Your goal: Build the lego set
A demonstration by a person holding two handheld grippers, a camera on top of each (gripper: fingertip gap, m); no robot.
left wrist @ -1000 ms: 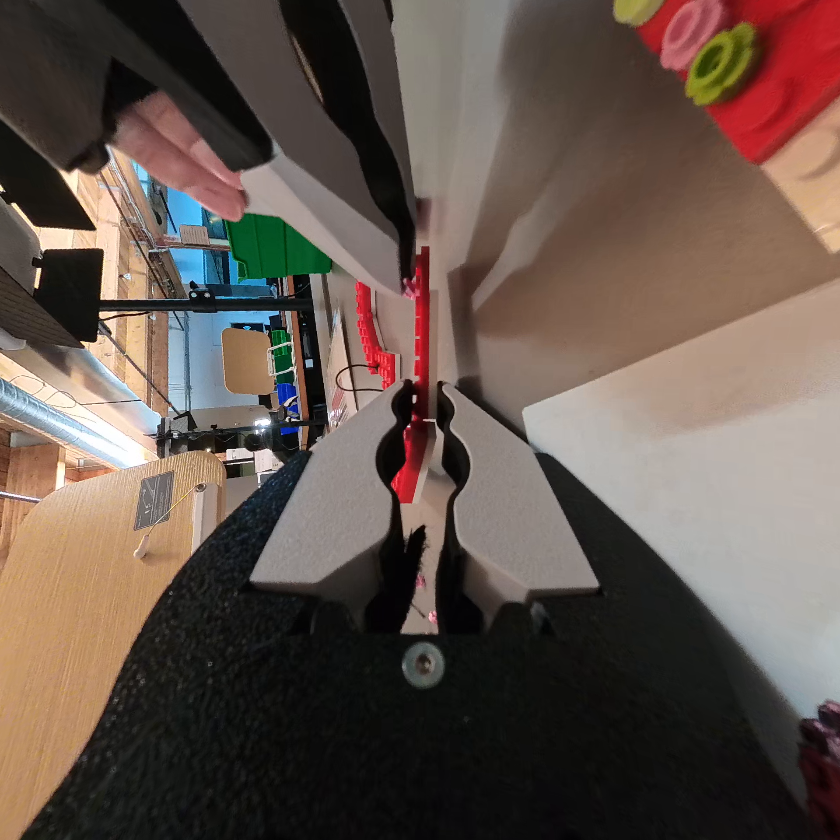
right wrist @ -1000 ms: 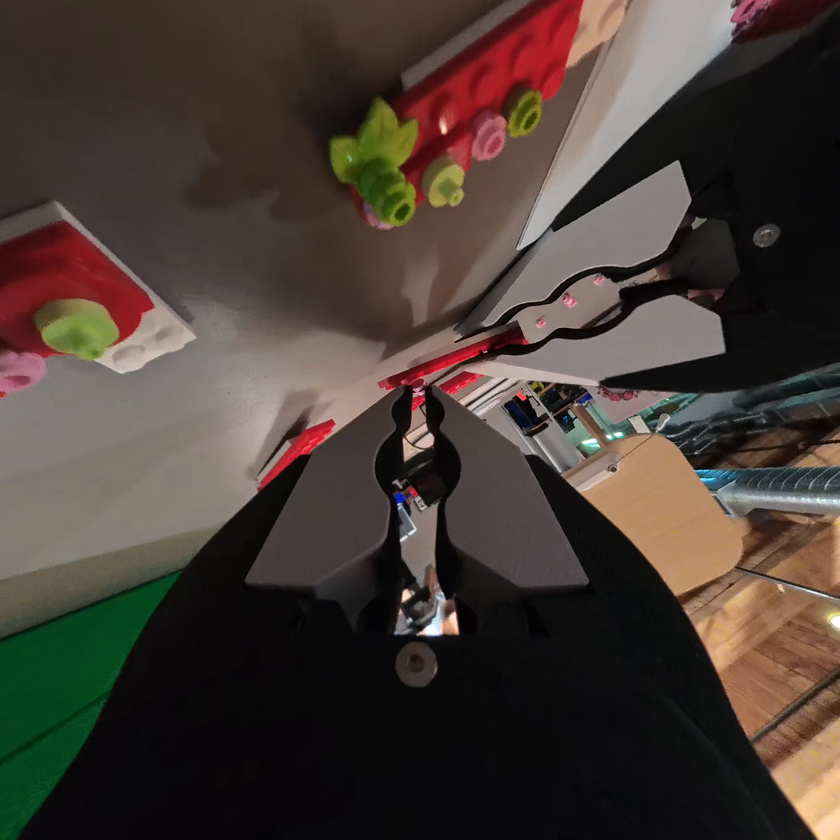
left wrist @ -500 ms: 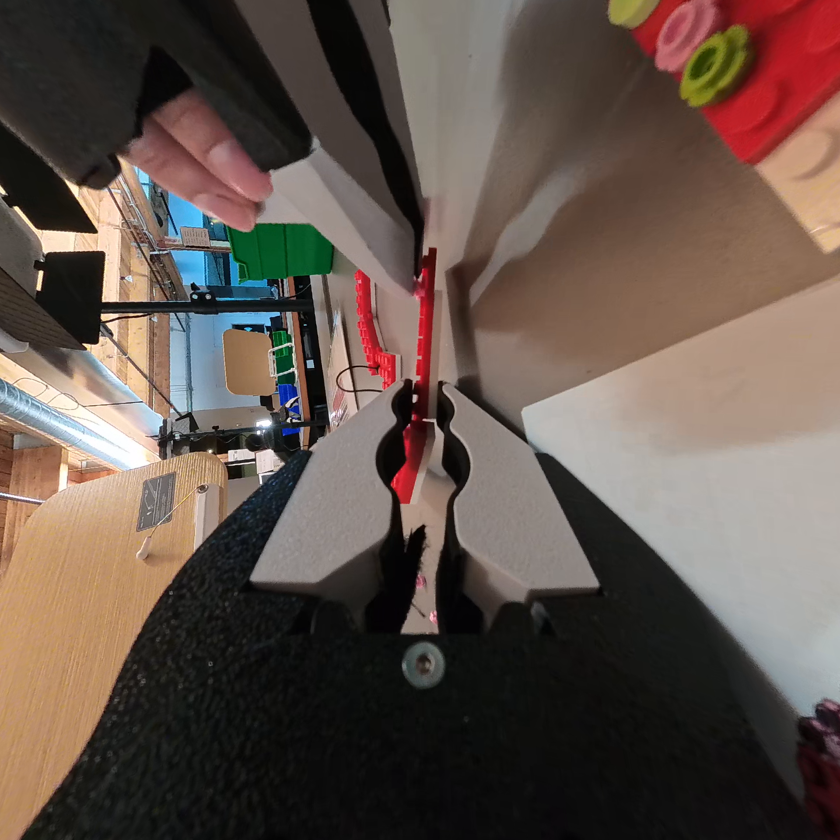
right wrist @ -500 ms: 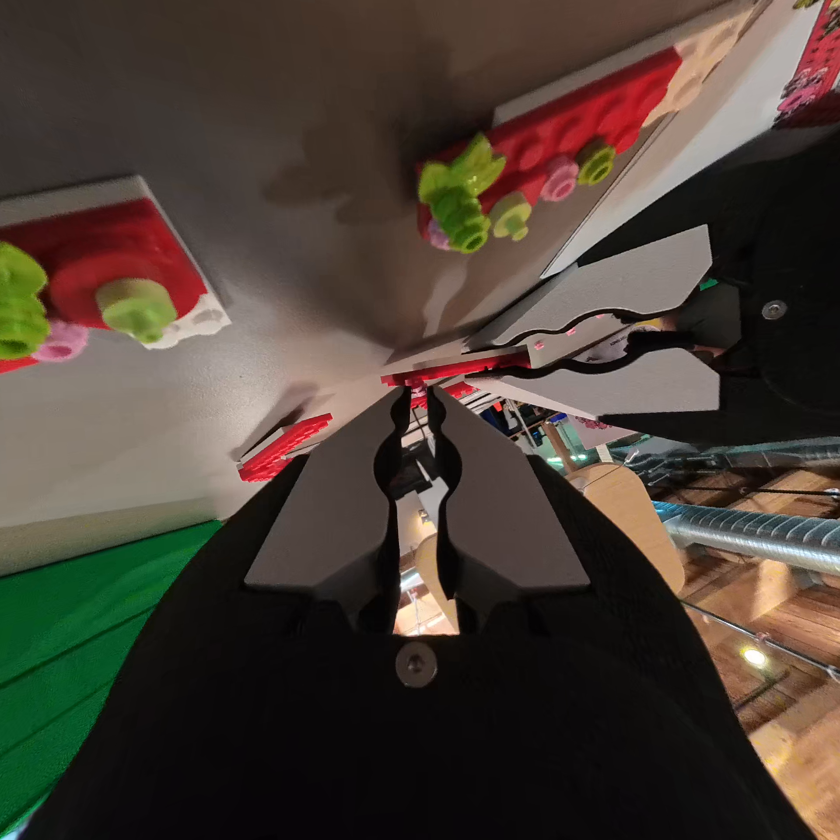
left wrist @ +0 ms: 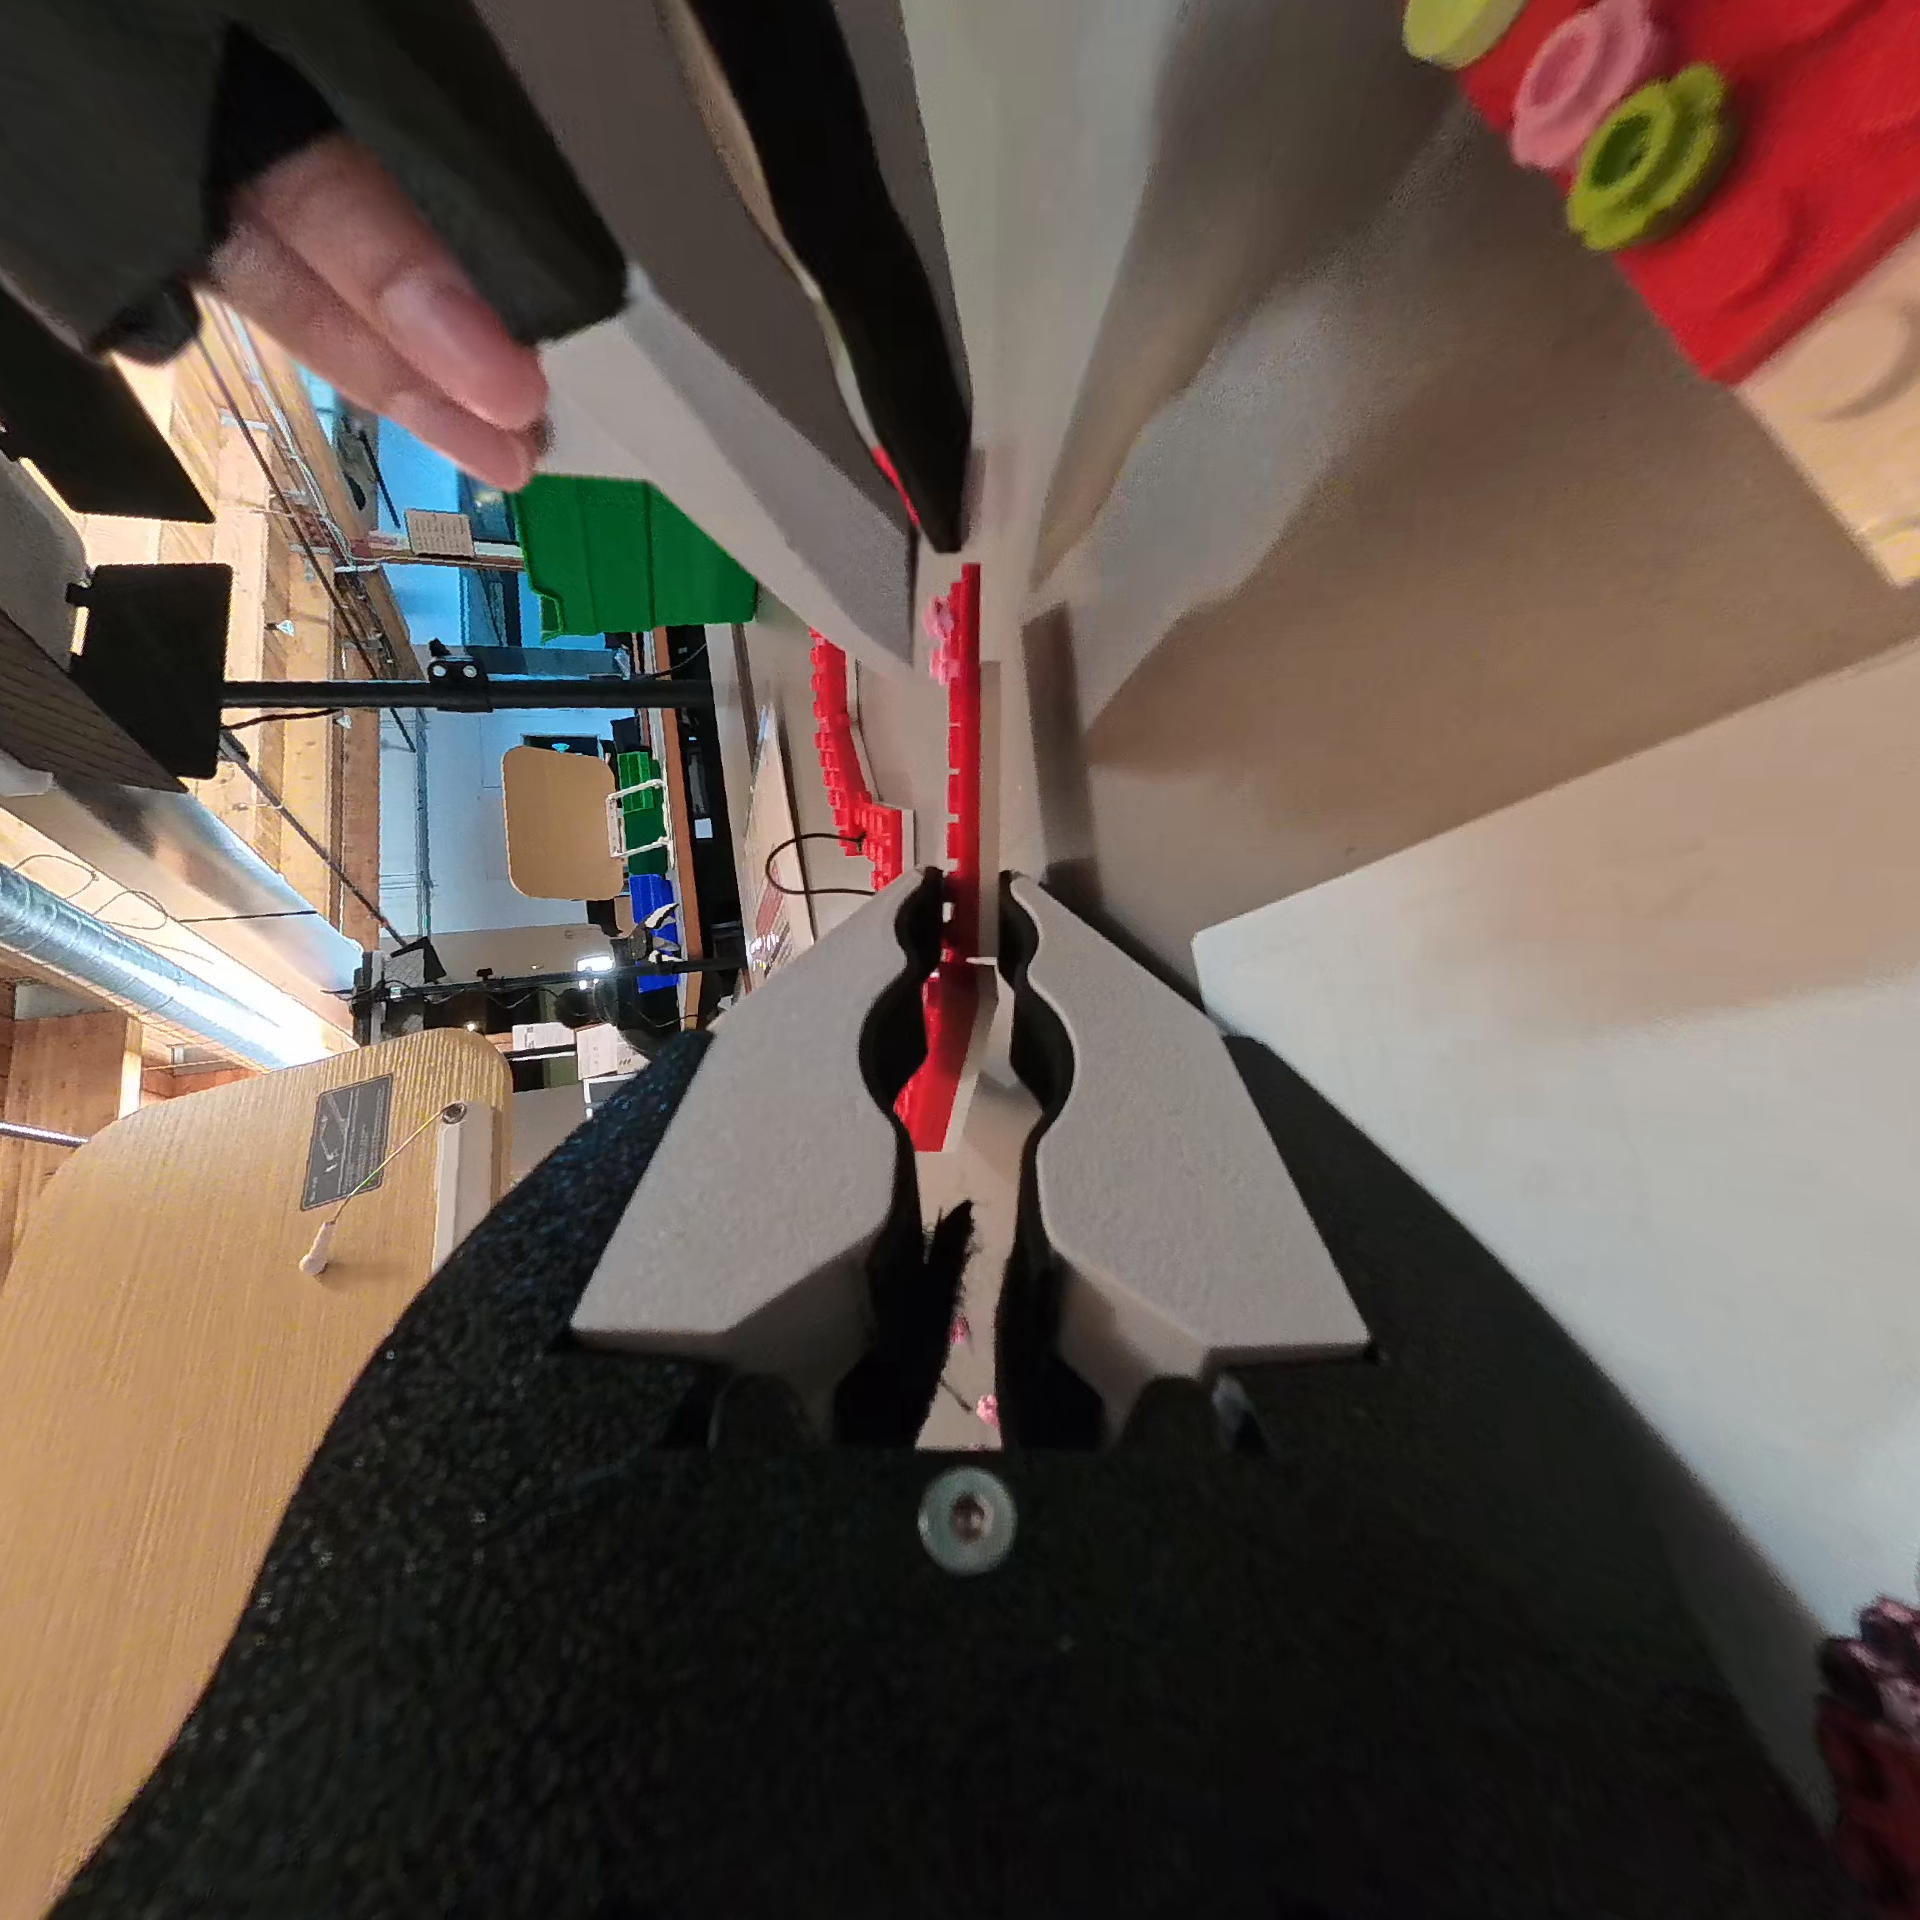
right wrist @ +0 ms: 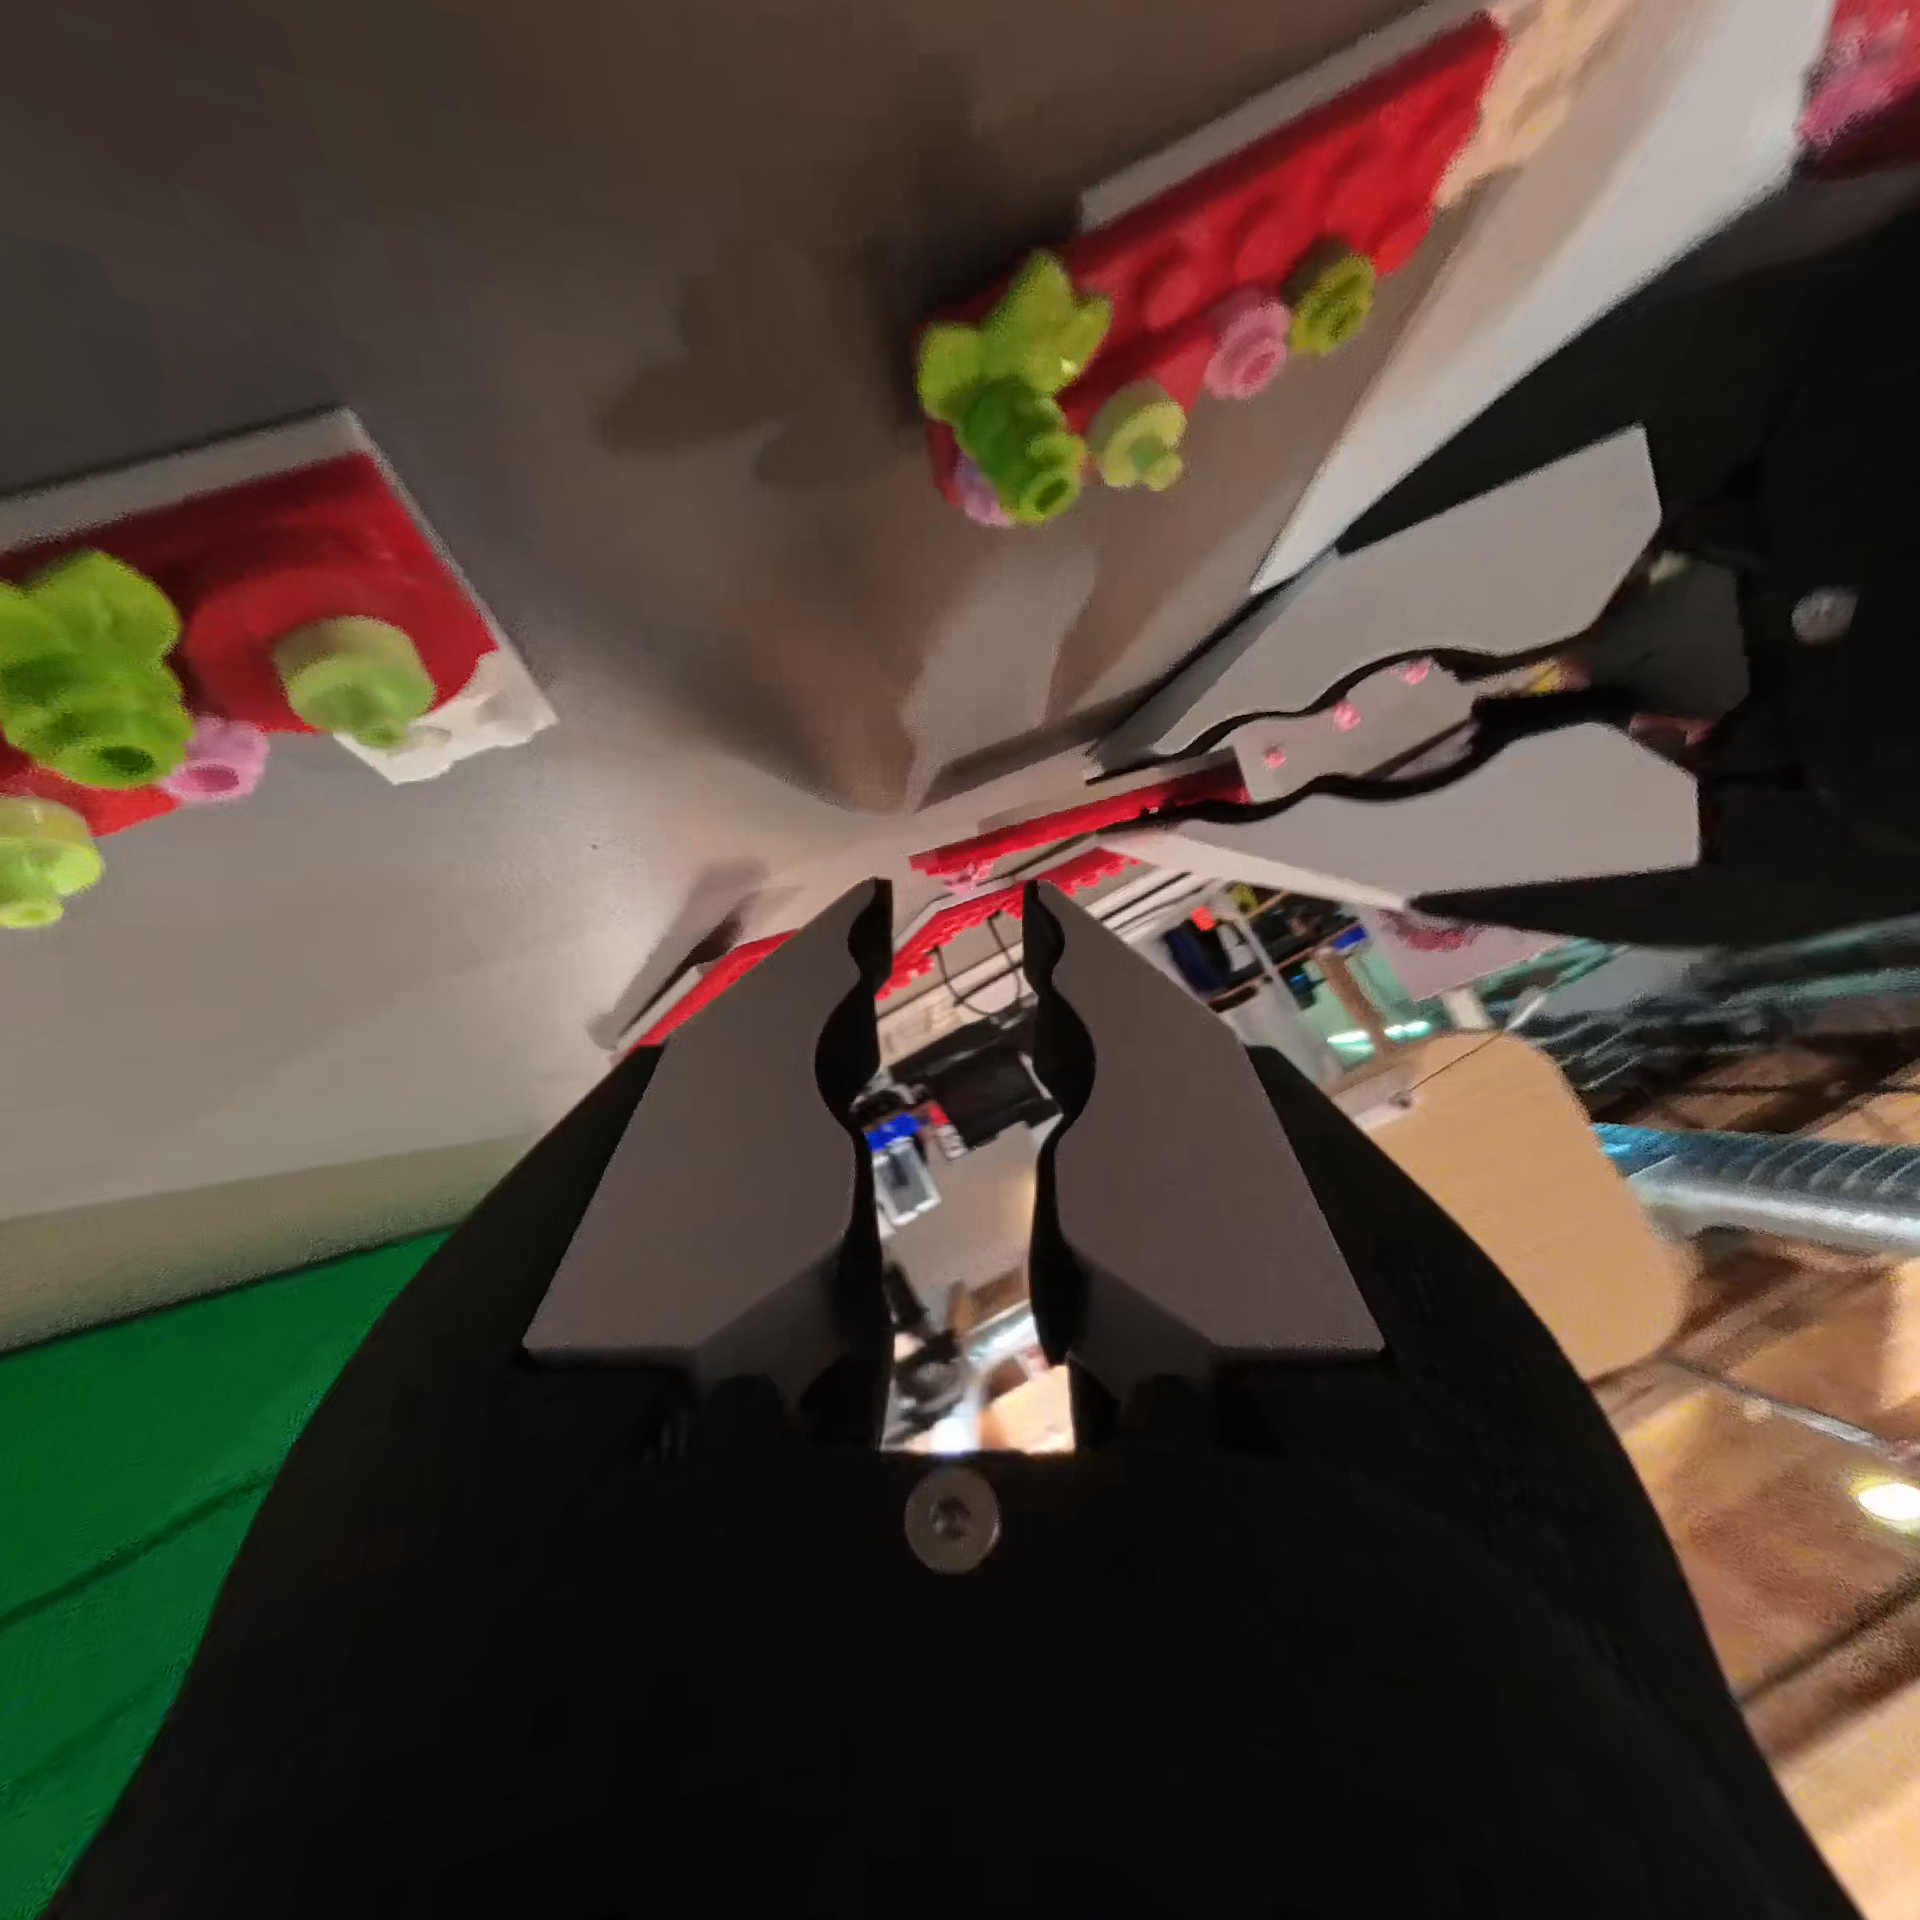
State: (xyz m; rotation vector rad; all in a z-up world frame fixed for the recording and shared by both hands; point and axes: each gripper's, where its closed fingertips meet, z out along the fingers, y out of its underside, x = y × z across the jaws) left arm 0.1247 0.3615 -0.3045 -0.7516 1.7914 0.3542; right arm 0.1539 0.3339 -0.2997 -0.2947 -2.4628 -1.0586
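Clearly my left claw (left wrist: 964, 883) is clenched on the near end of a long, thin red-and-white studded lego plate (left wrist: 968, 748), which I hold edge-on out in front of me, off the pale grey tabletop (right wrist: 312, 987). My right claw (right wrist: 956, 894) is released, its two grey fingers apart with nothing between them, and its tips sit just beside the far end of that same plate, where a tiny pink flower stud (left wrist: 938, 615) is seated. I judge that flower to be freshly placed, so this small step looks done.

Several sub-assemblies lie finished on the table: a red plate on white backing carrying lime-green leaf pieces and pink and green round studs (right wrist: 1164, 343), and a second red-and-white block with lime and pink flowers (right wrist: 239, 665) well apart from it. A curved red studded strip (left wrist: 842, 748) lies loose beyond, near a green bin (left wrist: 623, 551).

As I read it, the build is partway through: the decorated pieces are not yet joined, and the plate in my grip has most of its studs bare
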